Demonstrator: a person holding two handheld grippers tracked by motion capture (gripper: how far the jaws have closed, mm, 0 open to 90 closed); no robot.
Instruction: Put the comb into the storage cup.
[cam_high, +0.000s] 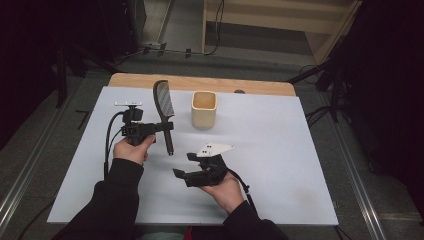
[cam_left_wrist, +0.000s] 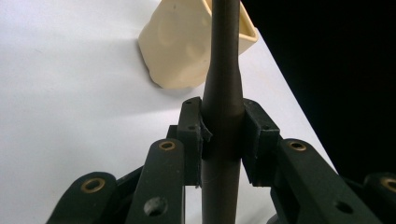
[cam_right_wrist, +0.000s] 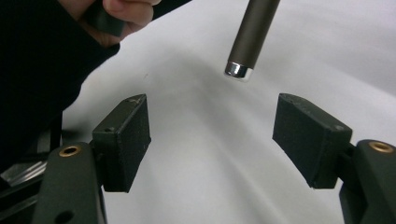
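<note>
Left claw (cam_high: 167, 126): clamped on the handle of the hairbrush (cam_high: 164, 107), pads pressing both sides of the shaft about midway along it.
Right claw (cam_high: 183, 165): jaws wide apart, nothing between them.
Hairbrush: held just above the white tabletop (cam_high: 280, 150), bristled head toward the far edge, metal-capped handle end toward the person.
Long axis: runs roughly far to near, crossways to the left claw's jaws.
Key relation: the handle's free end hangs just ahead of the open right claw and a little above its line; I judge the right hand is the nearer one to take it.
Cup (cam_high: 204, 108): cream, upright, just right of the brush head, apart from it.
Left claw view: the grip on the shaft (cam_left_wrist: 223, 121) and the cup (cam_left_wrist: 180, 51) behind.
Right claw view: the capped tip (cam_right_wrist: 239, 70) beyond the pads.
</note>
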